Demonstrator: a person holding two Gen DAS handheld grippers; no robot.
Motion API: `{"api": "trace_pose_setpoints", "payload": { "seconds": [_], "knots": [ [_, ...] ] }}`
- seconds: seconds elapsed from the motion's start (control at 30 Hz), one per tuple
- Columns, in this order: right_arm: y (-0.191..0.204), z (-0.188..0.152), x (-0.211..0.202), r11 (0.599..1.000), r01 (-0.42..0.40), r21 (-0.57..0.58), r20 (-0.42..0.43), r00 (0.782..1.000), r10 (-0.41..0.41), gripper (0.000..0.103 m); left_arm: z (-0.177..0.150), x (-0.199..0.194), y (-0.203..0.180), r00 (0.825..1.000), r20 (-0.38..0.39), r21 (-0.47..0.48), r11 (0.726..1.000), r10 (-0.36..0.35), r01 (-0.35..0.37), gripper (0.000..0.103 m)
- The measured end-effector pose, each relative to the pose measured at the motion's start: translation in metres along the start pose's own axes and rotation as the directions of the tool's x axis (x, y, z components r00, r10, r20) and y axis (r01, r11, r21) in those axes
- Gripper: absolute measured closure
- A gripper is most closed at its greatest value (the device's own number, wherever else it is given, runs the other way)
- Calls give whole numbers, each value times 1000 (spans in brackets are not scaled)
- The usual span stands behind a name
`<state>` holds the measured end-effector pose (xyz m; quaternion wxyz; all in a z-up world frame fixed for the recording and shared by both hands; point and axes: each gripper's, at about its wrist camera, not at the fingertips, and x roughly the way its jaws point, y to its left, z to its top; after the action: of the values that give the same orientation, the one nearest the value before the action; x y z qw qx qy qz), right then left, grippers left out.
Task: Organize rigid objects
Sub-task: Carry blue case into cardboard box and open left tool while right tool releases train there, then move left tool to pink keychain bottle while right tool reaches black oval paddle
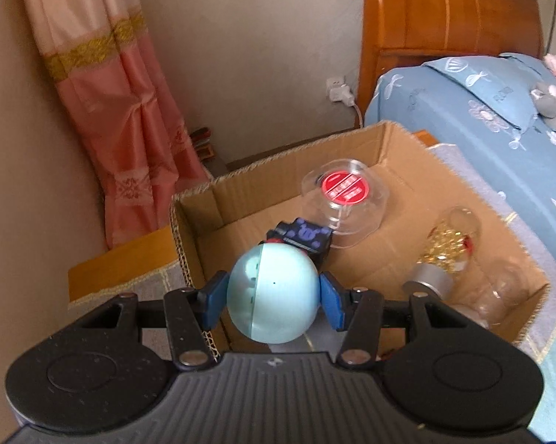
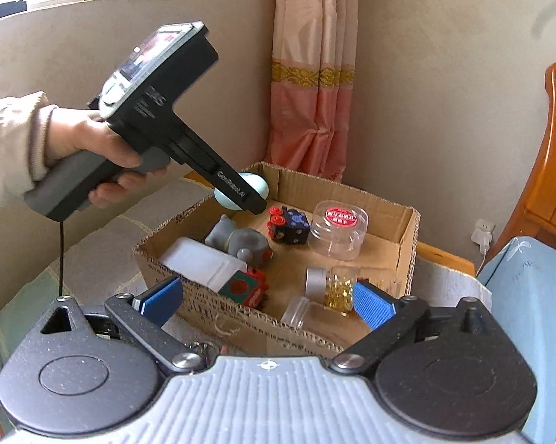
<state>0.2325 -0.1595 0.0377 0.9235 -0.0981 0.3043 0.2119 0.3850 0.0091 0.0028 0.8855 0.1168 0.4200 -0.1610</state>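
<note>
My left gripper (image 1: pixel 274 290) is shut on a pale blue ball (image 1: pixel 278 310), its blue pads pressing both sides, above the near left corner of an open cardboard box (image 1: pixel 289 155). In the right wrist view a hand (image 2: pixel 93 144) holds that gripper over the box's far left corner, with the ball (image 2: pixel 224 196) partly hidden behind it. My right gripper (image 2: pixel 266 299) stands open at the box's front wall (image 2: pixel 241 320) with nothing between its pads. Inside lie a dark blue cube (image 2: pixel 292 225), a red-lidded clear jar (image 2: pixel 339 229), a gold-bead jar (image 2: pixel 333 285), a white container (image 2: pixel 200 262), a grey toy (image 2: pixel 241 240) and a red-green cube (image 2: pixel 246 288).
A pink curtain (image 2: pixel 314 92) hangs in the corner behind the box. A bed with a blue floral cover (image 1: pixel 481 111) and a wooden headboard (image 1: pixel 444 11) lies to the right. A white plug (image 1: pixel 339 92) sits in the wall. The box rests on a pale cloth (image 2: pixel 444 281).
</note>
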Motion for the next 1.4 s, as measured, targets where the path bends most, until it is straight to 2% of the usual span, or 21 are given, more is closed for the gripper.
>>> {"api": "trace_pose_setpoints", "payload": {
  "seconds": [0.07,0.13,0.2,0.3,0.4,0.6,0.73,0.93,1.13,1.27,1.4],
  "knots": [
    [-1,-3,-3,1000,7,1,0,1000,-7,2,-1,2,2,1000,2,-16,1000,-3,3,45],
    [-1,-6,-5,1000,12,5,-5,1000,-12,0,-1,-2,4,1000,14,-26,1000,-5,5,16],
    [-2,-11,-6,1000,21,14,-12,1000,-21,0,-2,-10,2,999,45,-23,999,28,-27,8],
    [-4,-18,-6,999,25,35,-27,999,-24,0,-4,-21,-2,997,52,5,999,53,-53,8],
    [-6,-25,-7,998,23,64,-40,999,-21,0,-11,-32,-6,997,51,18,999,49,-50,6],
    [-3,-40,-16,989,18,146,-46,999,-12,0,-34,-61,-15,998,48,5,999,43,-44,5],
    [1,-50,-27,982,43,182,-46,998,-35,0,-47,-88,-21,997,59,-7,999,50,-50,5],
    [9,-70,-43,965,88,247,-45,996,-79,0,-81,-128,-39,996,79,-1,999,37,-37,2],
    [24,-96,-47,949,127,290,-72,991,-111,0,-123,-142,-65,995,84,28,998,48,-50,2],
    [30,-112,-42,937,218,274,-108,975,-195,0,-147,-134,-81,996,79,32,999,42,-44,2],
    [29,-123,-29,924,321,208,-164,943,-290,0,-167,-125,-91,994,95,-3,999,50,-50,2]
  ]
}}
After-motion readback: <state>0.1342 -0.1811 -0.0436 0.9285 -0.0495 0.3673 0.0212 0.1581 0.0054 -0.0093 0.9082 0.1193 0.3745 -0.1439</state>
